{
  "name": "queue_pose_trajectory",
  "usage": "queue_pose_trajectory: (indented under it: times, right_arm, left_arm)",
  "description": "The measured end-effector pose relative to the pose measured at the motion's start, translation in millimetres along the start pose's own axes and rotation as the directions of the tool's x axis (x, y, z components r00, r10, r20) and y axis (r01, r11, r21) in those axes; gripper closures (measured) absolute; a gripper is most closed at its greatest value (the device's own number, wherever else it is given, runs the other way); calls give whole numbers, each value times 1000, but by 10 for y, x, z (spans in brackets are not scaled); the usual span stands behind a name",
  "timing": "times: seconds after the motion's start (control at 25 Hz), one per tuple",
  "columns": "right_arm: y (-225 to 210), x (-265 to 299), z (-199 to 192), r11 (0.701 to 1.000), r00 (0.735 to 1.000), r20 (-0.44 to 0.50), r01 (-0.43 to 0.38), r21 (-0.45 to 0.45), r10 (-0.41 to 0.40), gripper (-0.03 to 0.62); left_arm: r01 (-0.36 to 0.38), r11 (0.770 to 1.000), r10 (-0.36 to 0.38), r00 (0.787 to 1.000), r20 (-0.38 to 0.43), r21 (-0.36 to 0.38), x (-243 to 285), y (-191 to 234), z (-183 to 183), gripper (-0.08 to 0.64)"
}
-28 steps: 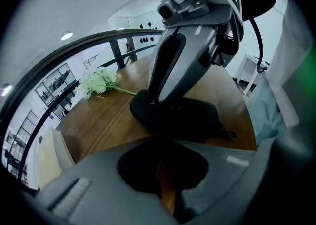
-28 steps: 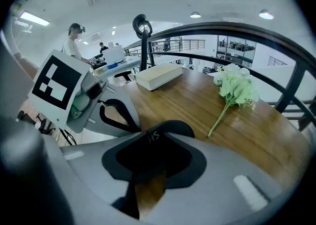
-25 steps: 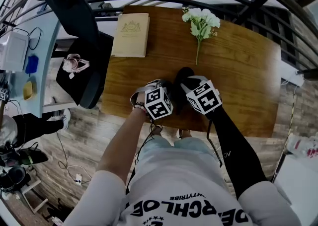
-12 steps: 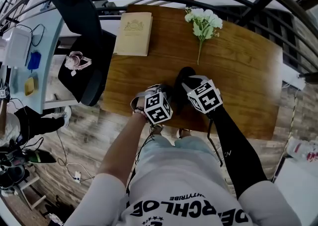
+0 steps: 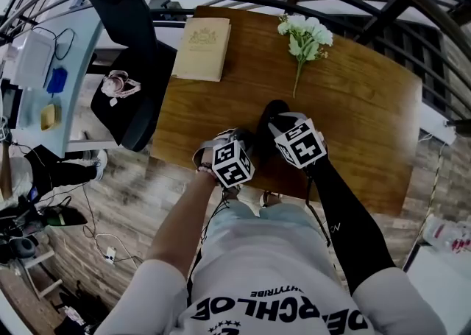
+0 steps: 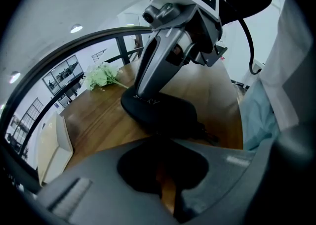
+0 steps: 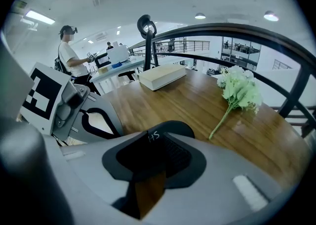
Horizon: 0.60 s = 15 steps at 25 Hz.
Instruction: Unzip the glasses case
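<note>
Currently, the glasses case [image 5: 270, 113] lies lengthwise at the table's [image 5: 353, 90] near edge.
The left gripper [image 6: 160, 169] is nearest, its jaws drawn together on nothing. The zipper pull [image 6: 214, 139] is seen just to their right. The far end is clamped by the right gripper [image 7: 150, 162].

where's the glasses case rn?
Head view: glasses case sits centre at the table's near edge, in the right gripper, flower beyond.
</note>
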State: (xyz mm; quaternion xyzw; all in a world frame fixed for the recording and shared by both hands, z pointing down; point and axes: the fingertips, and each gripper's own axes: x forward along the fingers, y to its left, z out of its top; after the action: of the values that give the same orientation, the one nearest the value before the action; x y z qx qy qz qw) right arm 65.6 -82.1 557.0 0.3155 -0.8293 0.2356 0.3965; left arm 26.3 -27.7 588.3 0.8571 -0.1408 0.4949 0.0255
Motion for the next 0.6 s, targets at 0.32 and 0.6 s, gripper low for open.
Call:
queue_pose_trajectory:
  times: [0.32, 0.6]
  right_arm:
    - [-35, -6, -10, 1000, 1000, 11, -27, -7, 27, 472]
    - [-119, -139, -74, 998, 999, 19, 36, -54, -35, 403]
  left_arm:
    - [-36, 996, 35, 999, -9, -79, -10, -142, -23, 448]
    - [-38, 995, 38, 999, 0, -89, -10, -143, -39, 448]
